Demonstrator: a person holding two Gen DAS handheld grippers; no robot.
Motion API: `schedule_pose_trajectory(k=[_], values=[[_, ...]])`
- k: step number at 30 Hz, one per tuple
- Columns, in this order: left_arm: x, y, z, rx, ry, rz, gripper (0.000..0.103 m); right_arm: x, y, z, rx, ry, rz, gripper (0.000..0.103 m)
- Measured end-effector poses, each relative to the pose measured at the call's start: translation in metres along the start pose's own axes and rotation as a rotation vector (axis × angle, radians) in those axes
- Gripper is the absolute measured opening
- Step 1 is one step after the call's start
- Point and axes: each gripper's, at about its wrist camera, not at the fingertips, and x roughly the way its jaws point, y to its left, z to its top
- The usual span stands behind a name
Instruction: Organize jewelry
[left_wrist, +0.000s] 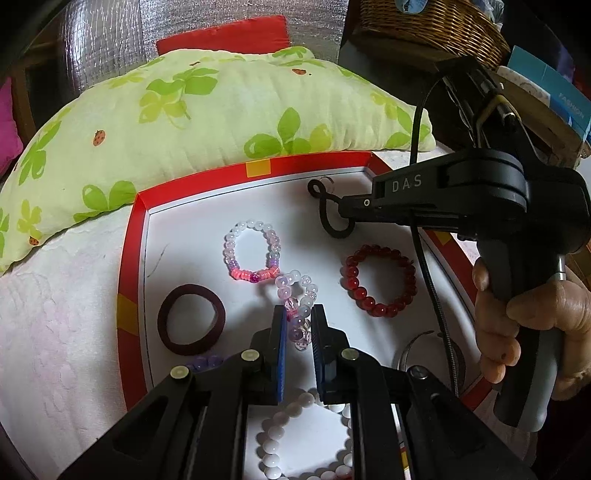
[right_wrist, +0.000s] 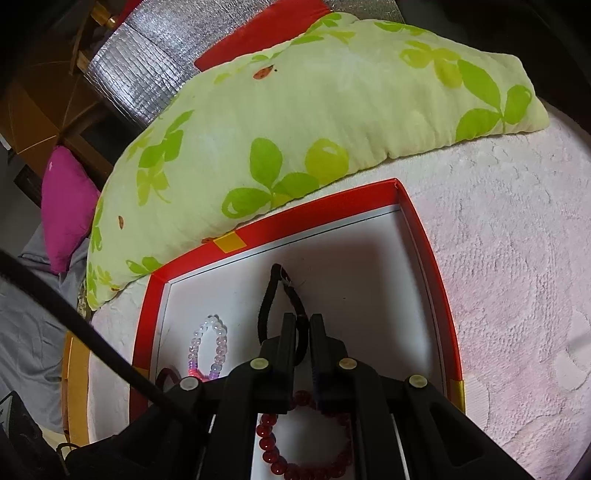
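A red-rimmed white box lid (left_wrist: 133, 236) holds the jewelry. My left gripper (left_wrist: 298, 332) is shut on a clear pink-tinted bead bracelet (left_wrist: 301, 295) that lies on the lid. My right gripper (left_wrist: 345, 210) is shut on a thin black hair tie (left_wrist: 328, 221); in the right wrist view the black hair tie (right_wrist: 267, 295) loops out ahead of the right gripper (right_wrist: 303, 325). In the lid also lie a pink-and-clear bead bracelet (left_wrist: 251, 254), a dark red bead bracelet (left_wrist: 380, 280), a maroon hair band (left_wrist: 191, 319) and a white bead bracelet (left_wrist: 295, 435).
A green leaf-print pillow (left_wrist: 184, 122) lies behind the lid on a pale pink blanket (left_wrist: 55, 332). A wicker basket (left_wrist: 428, 26) stands at the back right. A red cushion (left_wrist: 225, 35) lies behind the pillow.
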Motion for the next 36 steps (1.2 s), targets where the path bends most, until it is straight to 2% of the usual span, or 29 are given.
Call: schedule_pose_trajectory(k=[8,9,10,12,13,15,18,20,22,25,29,36], values=[[0.001,0.001,0.001,-0.002,0.0,0.024,0.014,0.001,0.001,-0.001,0.004,0.003,0.008,0.009],[0.001,0.001,0.001,-0.002,0.004,0.033,0.019,0.001,0.0,-0.001,0.006,0.005,0.005,0.009],[0.001,0.001,0.001,-0.003,0.008,0.035,0.033,0.0,0.0,-0.001,0.01,0.005,-0.002,0.014],[-0.002,0.003,0.002,-0.019,0.012,0.051,0.053,-0.006,0.0,-0.001,0.012,-0.003,-0.021,0.029],[-0.008,0.004,0.002,-0.025,-0.005,0.058,0.054,-0.01,-0.001,-0.002,0.01,-0.011,-0.026,0.041],[-0.026,0.005,0.0,-0.024,-0.033,0.071,0.056,-0.024,-0.002,-0.006,0.002,-0.038,-0.005,0.041],[-0.058,0.004,-0.01,-0.033,-0.073,0.135,0.069,-0.065,0.006,-0.022,-0.052,-0.081,0.0,0.041],[-0.087,0.001,-0.024,-0.025,-0.115,0.178,0.074,-0.091,0.013,-0.034,-0.096,-0.101,-0.015,0.041],[-0.114,-0.001,-0.039,-0.033,-0.133,0.215,0.075,-0.127,0.022,-0.058,-0.132,-0.131,-0.018,0.043],[-0.156,-0.004,-0.068,-0.069,-0.175,0.268,0.077,-0.178,0.038,-0.105,-0.199,-0.153,-0.03,0.056],[-0.204,-0.011,-0.104,-0.093,-0.193,0.343,0.079,-0.237,0.06,-0.172,-0.324,-0.181,-0.107,0.06],[-0.275,-0.037,-0.147,-0.092,-0.234,0.464,0.081,-0.309,0.072,-0.249,-0.328,-0.25,-0.148,0.062]])
